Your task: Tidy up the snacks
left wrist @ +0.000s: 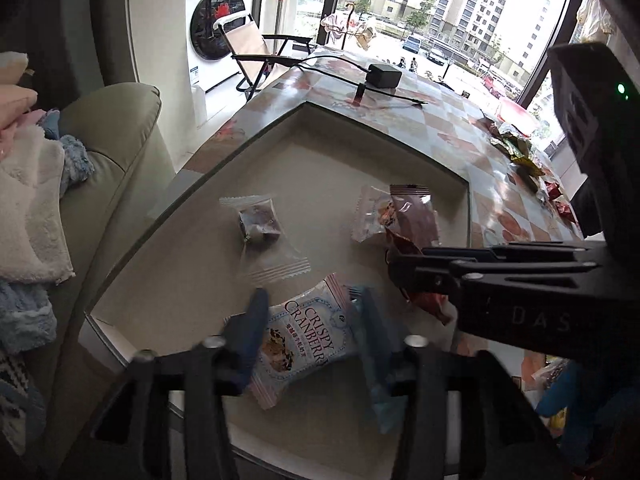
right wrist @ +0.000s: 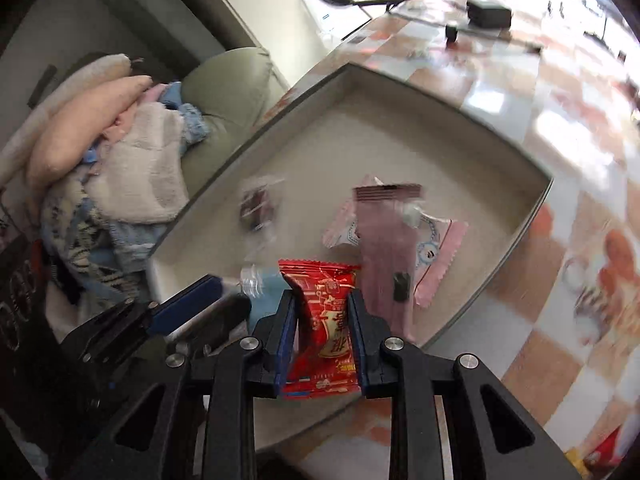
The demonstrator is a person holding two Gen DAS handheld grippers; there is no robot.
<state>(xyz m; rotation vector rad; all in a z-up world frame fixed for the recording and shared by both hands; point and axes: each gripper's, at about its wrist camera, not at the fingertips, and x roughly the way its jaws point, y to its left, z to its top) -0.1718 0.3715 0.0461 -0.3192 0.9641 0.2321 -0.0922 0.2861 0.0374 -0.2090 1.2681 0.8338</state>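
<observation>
A shallow beige tray [left wrist: 188, 196] sits on the table corner and holds several snacks. In the left wrist view my left gripper [left wrist: 314, 312] is open, its blue fingers on either side of a white "Crispy Cranberry" packet [left wrist: 310, 340] lying in the tray. A clear-wrapped dark sweet [left wrist: 259, 227] and a brown-and-clear packet [left wrist: 400, 212] lie further in. My right gripper [right wrist: 322, 304] is shut on a red snack packet [right wrist: 326, 320] and holds it over the tray's near edge [right wrist: 500, 268]. It also shows in the left wrist view [left wrist: 400, 272], coming in from the right.
The table [left wrist: 460, 128] has a checkered glossy cover. A black power adapter [left wrist: 384, 76] with its cable lies at the far side. A pile of loose snack wrappers [left wrist: 520, 152] lies at the right. A green sofa [left wrist: 116, 128] with piled cloths stands left of the table.
</observation>
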